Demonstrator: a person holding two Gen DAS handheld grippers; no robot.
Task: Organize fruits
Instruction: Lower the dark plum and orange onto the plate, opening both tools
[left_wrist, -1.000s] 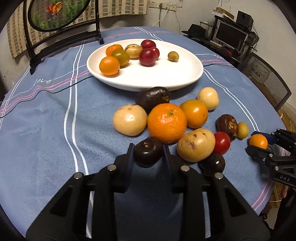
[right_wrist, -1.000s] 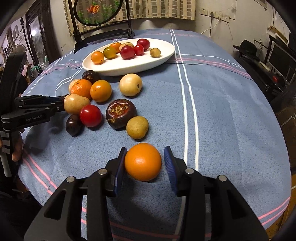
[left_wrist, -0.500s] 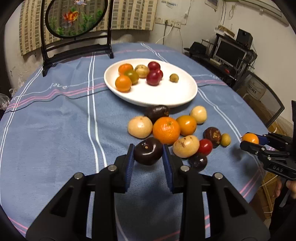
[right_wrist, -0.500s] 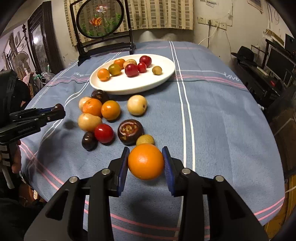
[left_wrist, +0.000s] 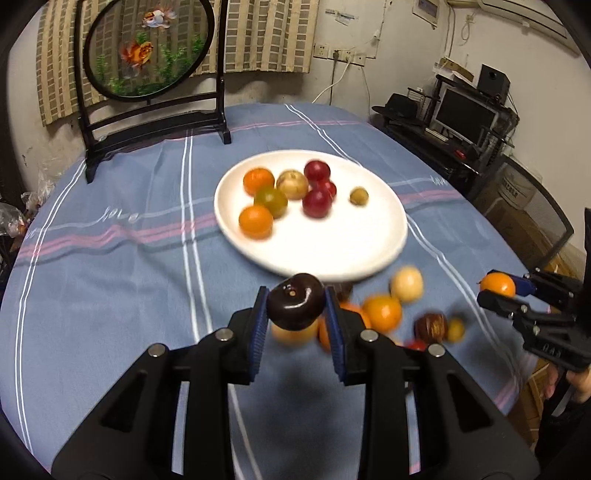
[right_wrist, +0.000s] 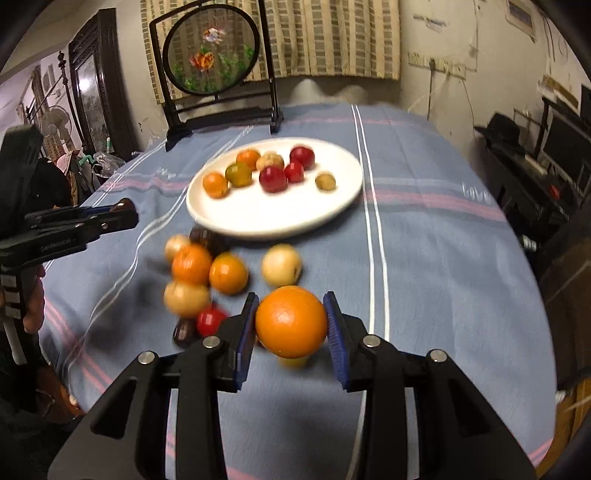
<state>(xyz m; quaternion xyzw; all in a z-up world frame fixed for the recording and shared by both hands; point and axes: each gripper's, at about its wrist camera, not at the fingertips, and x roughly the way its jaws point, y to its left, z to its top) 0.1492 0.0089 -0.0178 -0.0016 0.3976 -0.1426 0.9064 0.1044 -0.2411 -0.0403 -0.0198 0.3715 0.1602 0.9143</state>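
A round tabletop under a blue striped cloth carries a standing goldfish screen at its far edge. Nearer sits a white plate holding eight small fruits: oranges, red plums, a green one and pale ones. Just in front of the plate a blurred cluster of loose fruits lies on the cloth. The left claw is clamped on a dark plum, held clear above the cloth near the plate's front rim. The right claw pinches an orange between its blue pads, raised over the loose fruits.
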